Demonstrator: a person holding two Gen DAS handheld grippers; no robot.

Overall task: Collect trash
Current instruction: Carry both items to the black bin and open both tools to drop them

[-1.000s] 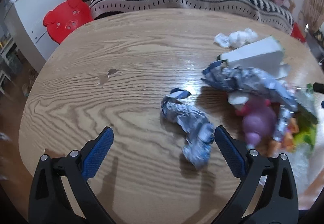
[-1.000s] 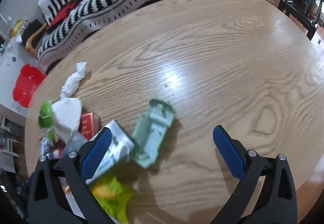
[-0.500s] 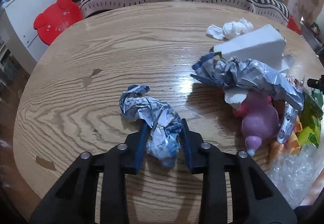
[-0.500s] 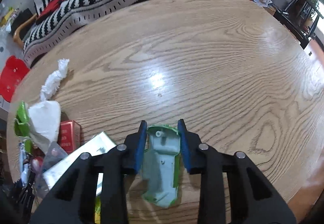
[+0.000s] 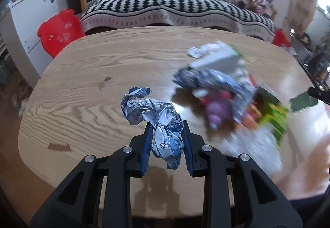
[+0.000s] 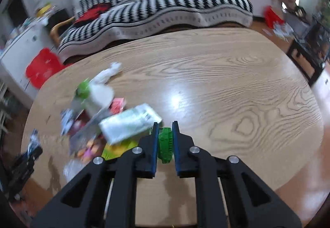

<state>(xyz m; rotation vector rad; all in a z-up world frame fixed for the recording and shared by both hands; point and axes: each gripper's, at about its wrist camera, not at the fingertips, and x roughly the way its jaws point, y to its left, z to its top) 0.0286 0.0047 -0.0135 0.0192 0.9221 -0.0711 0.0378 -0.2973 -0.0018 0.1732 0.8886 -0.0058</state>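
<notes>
My left gripper [image 5: 167, 125] is shut on a crumpled blue-and-white wrapper [image 5: 156, 118] and holds it above the wooden table [image 5: 82, 88]. My right gripper [image 6: 165, 127] is shut on a green plastic piece [image 6: 165, 144], held edge-on above the table [image 6: 237, 100]. A blurred pile of trash [image 5: 226, 92] lies right of the wrapper: a white carton, a blue-grey wrapper, a purple toy, green packaging, clear plastic. The same pile [image 6: 107, 112] lies left of my right gripper. The right gripper with the green piece [image 5: 303, 102] shows at the far right of the left wrist view.
A striped sofa [image 5: 175, 7] stands behind the table. A red pig-shaped stool [image 5: 59, 32] and a white cabinet [image 5: 26, 13] are at the left. A black side table [image 6: 309, 48] stands at the right. A small brown scrap [image 5: 58, 147] lies near the table's left front edge.
Both grippers closed on their pieces and have lifted them off the table. The green piece has turned edge-on between the right fingers. Both views are tilted up and higher.
</notes>
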